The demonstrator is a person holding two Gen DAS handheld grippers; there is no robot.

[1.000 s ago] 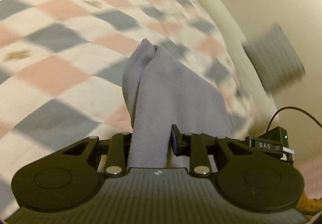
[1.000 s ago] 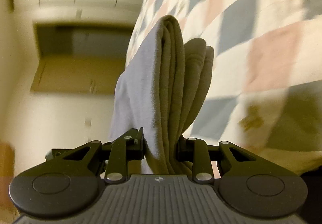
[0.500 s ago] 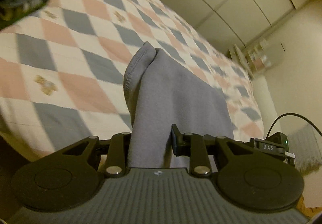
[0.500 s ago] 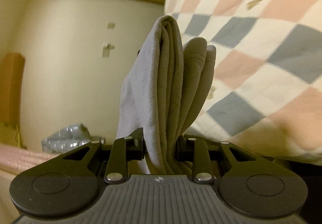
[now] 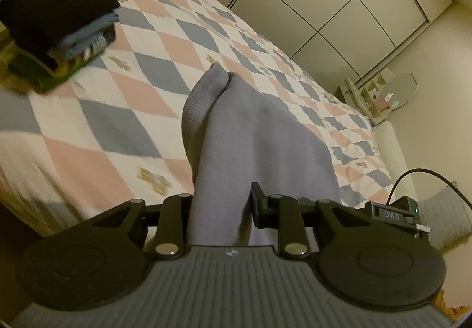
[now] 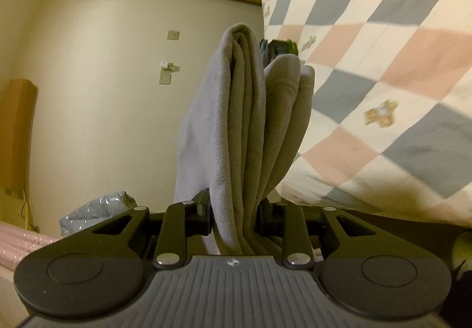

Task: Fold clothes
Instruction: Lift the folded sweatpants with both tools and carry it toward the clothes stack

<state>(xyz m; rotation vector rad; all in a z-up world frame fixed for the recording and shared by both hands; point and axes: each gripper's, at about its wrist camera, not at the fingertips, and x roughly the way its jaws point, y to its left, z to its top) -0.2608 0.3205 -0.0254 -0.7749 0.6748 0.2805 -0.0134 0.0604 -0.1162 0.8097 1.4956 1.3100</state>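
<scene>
A folded grey garment (image 5: 253, 133) fills the middle of the left wrist view, and my left gripper (image 5: 219, 210) is shut on its near edge. In the right wrist view the same grey garment (image 6: 244, 121) shows as several stacked folds standing on edge, clamped in my right gripper (image 6: 233, 213). Both grippers hold it in the air over the near edge of a bed with a pink, grey and white diamond quilt (image 5: 124, 121). The garment's lower part is hidden behind the gripper bodies.
A stack of folded dark and blue clothes (image 5: 59, 21) lies on the quilt's far left corner. White wardrobe doors (image 5: 324, 3) stand beyond the bed. A cream wall (image 6: 103, 92) and a silvery bag (image 6: 97, 210) lie left of the bed in the right wrist view.
Both grippers have swung with the garment held between them; the clothes stack and wardrobe have come into the left view, and the right view has turned from the wardrobe to the wall.
</scene>
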